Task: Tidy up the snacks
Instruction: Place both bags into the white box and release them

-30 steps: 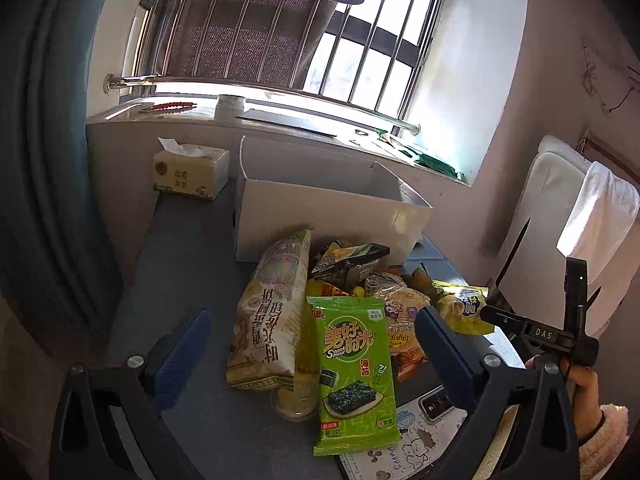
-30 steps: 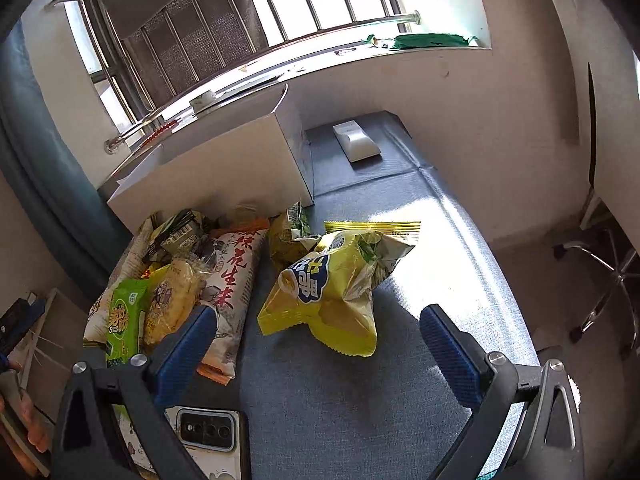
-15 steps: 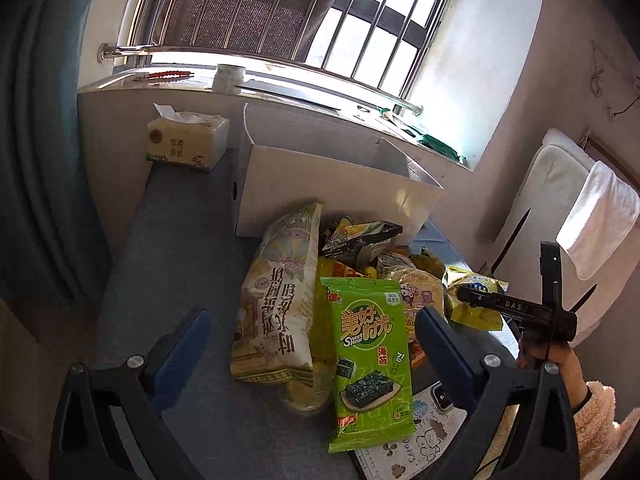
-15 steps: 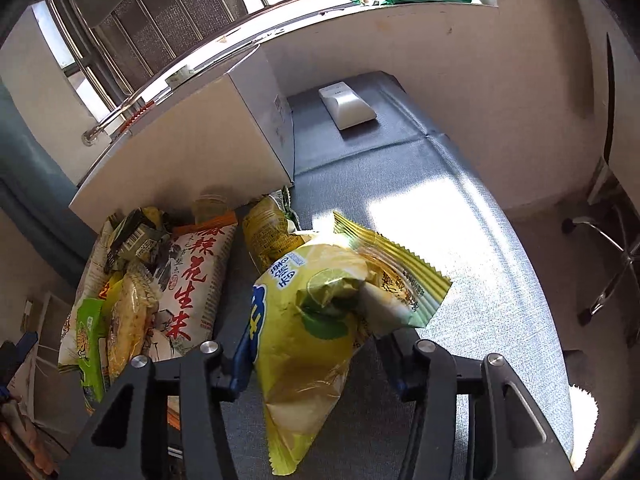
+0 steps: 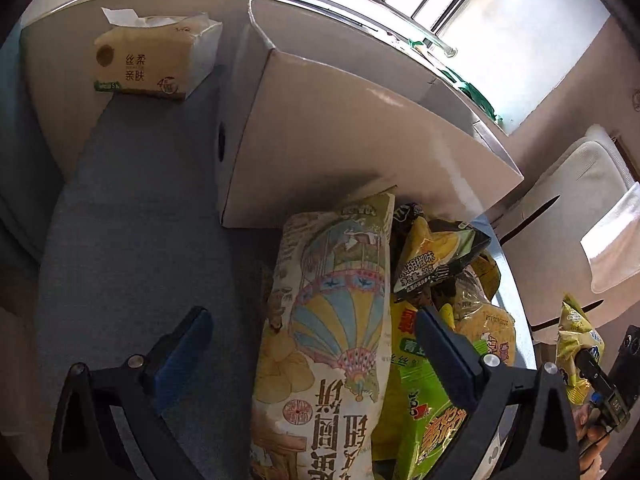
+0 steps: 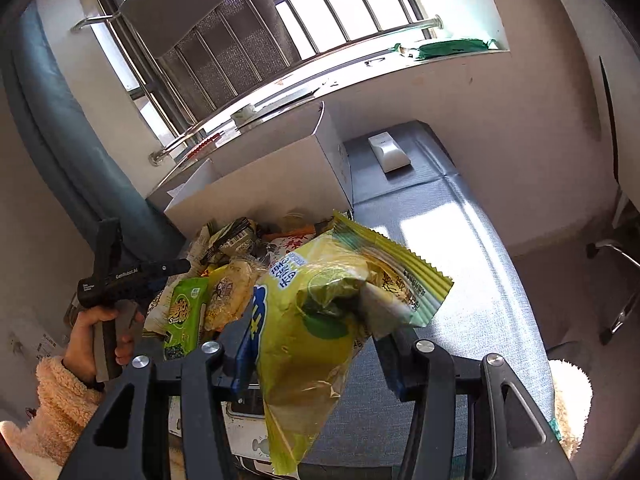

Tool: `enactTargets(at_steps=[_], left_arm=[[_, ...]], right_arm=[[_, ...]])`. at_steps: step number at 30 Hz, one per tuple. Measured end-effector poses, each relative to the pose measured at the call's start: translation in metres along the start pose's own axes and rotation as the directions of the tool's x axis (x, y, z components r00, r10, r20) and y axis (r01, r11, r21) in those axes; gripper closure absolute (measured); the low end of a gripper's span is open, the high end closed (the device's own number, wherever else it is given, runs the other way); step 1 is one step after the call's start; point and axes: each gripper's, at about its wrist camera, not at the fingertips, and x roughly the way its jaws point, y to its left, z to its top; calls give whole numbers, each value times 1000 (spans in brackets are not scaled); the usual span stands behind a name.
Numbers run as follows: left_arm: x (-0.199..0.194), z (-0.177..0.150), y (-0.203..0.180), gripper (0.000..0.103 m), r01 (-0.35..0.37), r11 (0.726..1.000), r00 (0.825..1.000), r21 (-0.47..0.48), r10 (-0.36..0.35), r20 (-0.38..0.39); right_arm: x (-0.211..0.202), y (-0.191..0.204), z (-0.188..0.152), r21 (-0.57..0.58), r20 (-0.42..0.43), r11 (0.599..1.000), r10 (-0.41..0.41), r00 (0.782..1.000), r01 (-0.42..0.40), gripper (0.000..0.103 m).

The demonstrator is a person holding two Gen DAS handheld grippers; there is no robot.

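My right gripper (image 6: 312,344) is shut on a yellow-green chip bag (image 6: 320,320) and holds it lifted above the grey table; the bag also shows at the right edge of the left wrist view (image 5: 578,344). My left gripper (image 5: 312,344) is open, low over the snack pile, its fingers either side of a long cream bag with a balloon print (image 5: 332,320). A green seaweed pack (image 5: 428,412) and a dark snack pack (image 5: 436,256) lie beside it. A white cardboard box (image 5: 360,140) stands open behind the pile.
A tissue box (image 5: 152,60) stands at the back left. A small white box (image 6: 390,152) lies on the grey table (image 6: 472,248) right of the cardboard box. A phone lies under my right gripper. A chair base (image 6: 616,280) stands beyond the table's right edge.
My right gripper has closed on the yellow-green bag and lifted it off the table. My left gripper has moved forward and down over the balloon-print bag, still open.
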Motion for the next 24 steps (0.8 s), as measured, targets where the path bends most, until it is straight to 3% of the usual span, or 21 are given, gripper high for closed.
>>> enactTargets(at_steps=[1,2,3,4,6,9,13,16,21,24], left_arm=[[8,1,1,8,-11,1000,999,6,11,-34],[7,1,-1,19,-24,999,1000,37,24,-11],[7,0,-4,54,4,999,1000,54,-2,-25],[4,-1,-4,55,6,999,1000,50,-4,-30],[-8,-5,-8,65,-40,995,999,92,40,10],[-32,-13,-7,65,-106,988,991,108,96,88],[-71,-26,-3,65,-111,989,978,94,91,189],[-104,-25,-7,65,-64,995,959,77,40,281],[-136,18,-33,65,20,995,921,98,-57,386],[-132,63,-57,65,32,991,905,127,-83,418]], right_arm=[[0,1,0,-8,-2,1000,-2,1000,2,47],[1,2,1,-11,-3,1000,-2,1000,2,47],[2,2,1,-7,-3,1000,1,1000,-1,47],[3,1,1,-3,-9,1000,7,1000,-7,47],[5,2,1,-2,-13,1000,10,1000,-10,47],[10,4,1,-11,-19,1000,11,1000,-12,47],[17,14,6,-38,-16,999,31,999,-32,47],[24,30,20,-86,-6,995,52,999,-52,47],[44,72,73,-215,30,971,111,993,-102,47],[71,96,120,-257,48,965,77,996,-62,47]])
